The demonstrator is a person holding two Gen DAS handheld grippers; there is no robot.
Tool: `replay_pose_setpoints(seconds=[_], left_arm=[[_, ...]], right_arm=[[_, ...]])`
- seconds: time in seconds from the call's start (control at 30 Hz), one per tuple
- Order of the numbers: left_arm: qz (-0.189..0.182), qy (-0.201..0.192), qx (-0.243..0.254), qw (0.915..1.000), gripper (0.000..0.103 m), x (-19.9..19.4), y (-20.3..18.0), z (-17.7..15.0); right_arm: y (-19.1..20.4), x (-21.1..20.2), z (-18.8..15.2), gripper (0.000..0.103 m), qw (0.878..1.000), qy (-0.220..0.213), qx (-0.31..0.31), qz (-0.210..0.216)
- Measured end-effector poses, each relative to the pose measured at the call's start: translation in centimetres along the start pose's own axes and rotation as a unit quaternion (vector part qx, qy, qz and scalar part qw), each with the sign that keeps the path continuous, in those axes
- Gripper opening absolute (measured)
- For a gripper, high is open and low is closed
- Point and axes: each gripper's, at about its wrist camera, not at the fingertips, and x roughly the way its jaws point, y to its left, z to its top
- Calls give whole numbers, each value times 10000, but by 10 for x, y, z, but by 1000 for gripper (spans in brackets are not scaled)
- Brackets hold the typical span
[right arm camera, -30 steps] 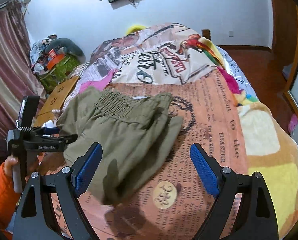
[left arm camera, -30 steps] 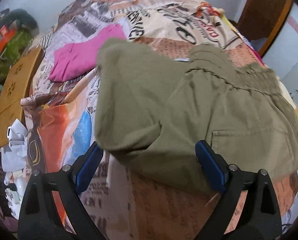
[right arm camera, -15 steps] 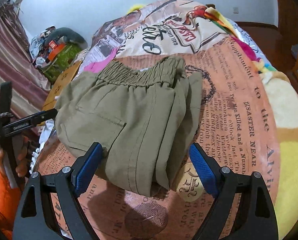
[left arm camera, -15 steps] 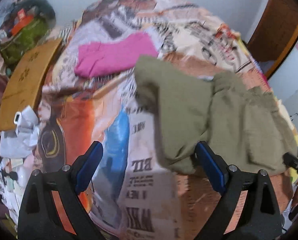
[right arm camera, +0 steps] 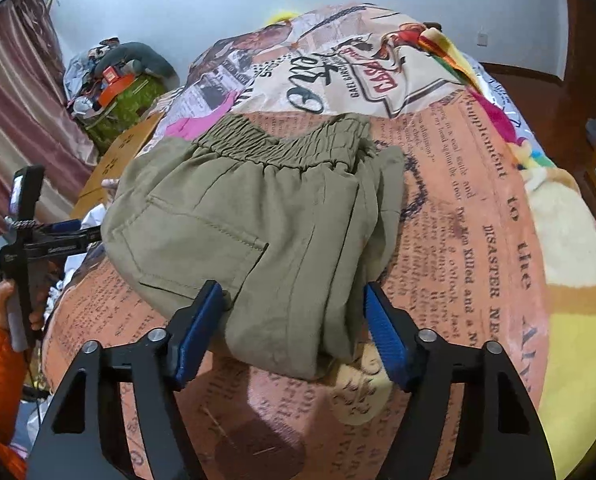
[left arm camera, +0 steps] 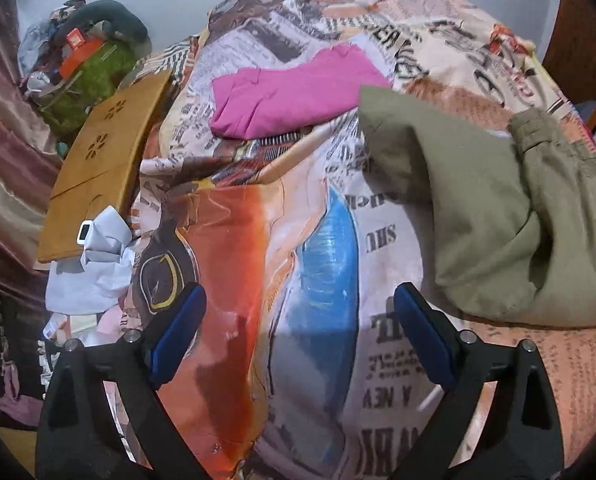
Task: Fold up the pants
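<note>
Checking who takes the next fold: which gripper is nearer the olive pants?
Right. The right gripper stands open at the near edge of the pants, fingers straddling the fabric. The left gripper is open over bare bedspread, with the pants off to its right.

place: we read it as a home bedroom
bed: newspaper-print bedspread (right arm camera: 478, 184) covering it
window side: striped curtain (right arm camera: 13, 112)
clutter: heap of belongings (right arm camera: 117, 76) against white wall
clothes: pink garment (left arm camera: 293, 92) lying on bedspread
</note>
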Motion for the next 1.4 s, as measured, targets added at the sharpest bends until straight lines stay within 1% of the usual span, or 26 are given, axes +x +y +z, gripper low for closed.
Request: replay_pose_setpoints(seconds=[0.1,0.17,0.3,0.4,0.47,0.57,0.6,0.63,0.7,0.77,0.83,0.9,0.93,0.97,1.0,1.03,1.07,1.13,1.2,1.27,1.4], left_arm=[[-142,-202,6,9997,96,-16,-1,6],[-371,-292,-36,9989,96,-22,-3,15],[-764,-218,-104,9968,96,-15,-12,36],[-1334,132,-174,9908,96,3,-21,47],[-1729,461,-162,9837,96,19,-31,51],[-2026,816,-148,9758,96,43,-42,59],[-2094,887,-194,9736,94,48,-43,61],[-2236,979,-287,9693,93,55,-43,65],[-2509,1119,-442,9605,88,64,-40,71],[-2615,1146,-560,9567,82,71,-38,80],[-2715,1130,-607,9538,72,75,-36,87],[-2916,1158,-685,9470,56,81,-35,94],[-2944,1113,-717,9465,50,82,-35,98],[-2929,1050,-724,9476,48,82,-35,102],[-2894,980,-719,9495,37,81,-35,105],[-2766,844,-694,9547,31,77,-35,109],[-2641,709,-656,9596,30,73,-35,112],[-2513,476,-669,9644,27,68,-31,119],[-2371,338,-670,9686,27,65,-27,122],[-2400,316,-664,9680,27,65,-23,124],[-2339,279,-738,9690,27,66,-17,127]], right_arm=[[-3,-2,4,58,10000,-35,35,-4],[-4,-6,8,52,10000,-78,52,-25],[-9,-13,19,51,9996,-257,124,-28],[-10,-11,24,51,9996,-266,127,-27],[-10,-3,22,51,9998,-152,86,-55],[-12,15,15,51,9999,130,60,-20],[-13,16,14,51,9999,135,58,-2],[-14,15,14,51,9999,130,64,31],[-16,14,15,51,9998,157,56,90],[-16,14,14,51,9998,174,14,115],[-16,15,13,51,9998,184,-9,122],[-16,15,13,51,9997,182,6,147],[-17,16,13,51,9997,184,23,160],[-17,16,13,51,9997,184,40,176],[-17,17,13,51,9996,190,51,190],[-17,17,12,51,9996,192,51,196],[-17,17,12,51,9996,195,48,198],[-18,17,11,51,9996,203,36,209],[-20,18,11,51,9995,211,34,227],[-20,17,11,51,9995,209,37,238],[-18,18,10,51,9995,206,11,239]])
